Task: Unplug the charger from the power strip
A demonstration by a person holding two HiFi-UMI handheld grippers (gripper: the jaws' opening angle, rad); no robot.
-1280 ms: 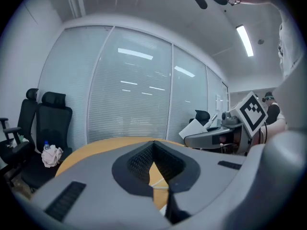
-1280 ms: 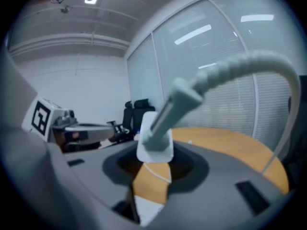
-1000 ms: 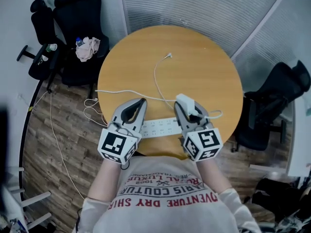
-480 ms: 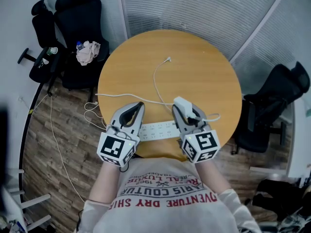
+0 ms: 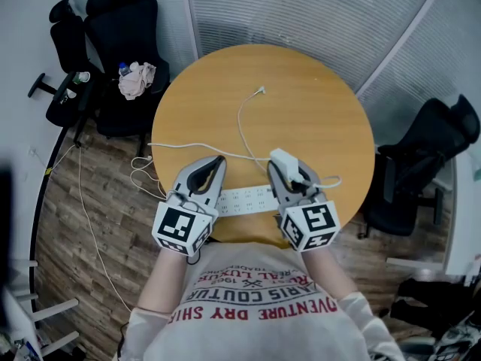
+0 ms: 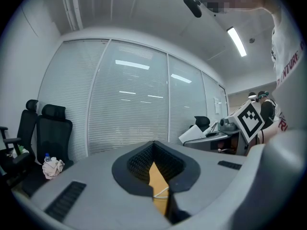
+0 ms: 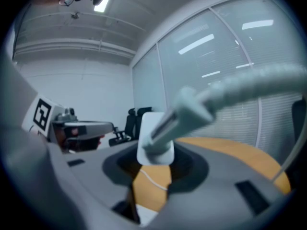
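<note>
A white power strip [image 5: 246, 198] lies across the near edge of the round wooden table [image 5: 301, 111]. My right gripper [image 5: 285, 168] is shut on the white charger [image 5: 283, 158], holding it just beyond the strip and clear of its sockets. In the right gripper view the charger [image 7: 154, 139] sits between the pads, and its cable plug [image 7: 189, 107] sticks back toward the camera. The thin white cable [image 5: 242, 122] loops across the table to a loose end. My left gripper [image 5: 216, 161] is shut and empty above the strip's left end. A sliver of table shows between its pads [image 6: 144, 162].
A white cord [image 5: 188, 147] runs off the table's left edge to the wooden floor [image 5: 90, 224]. Black office chairs stand at the far left [image 5: 113, 43] and at the right [image 5: 428, 156]. A blinds-covered glass wall [image 5: 301, 13] stands behind the table.
</note>
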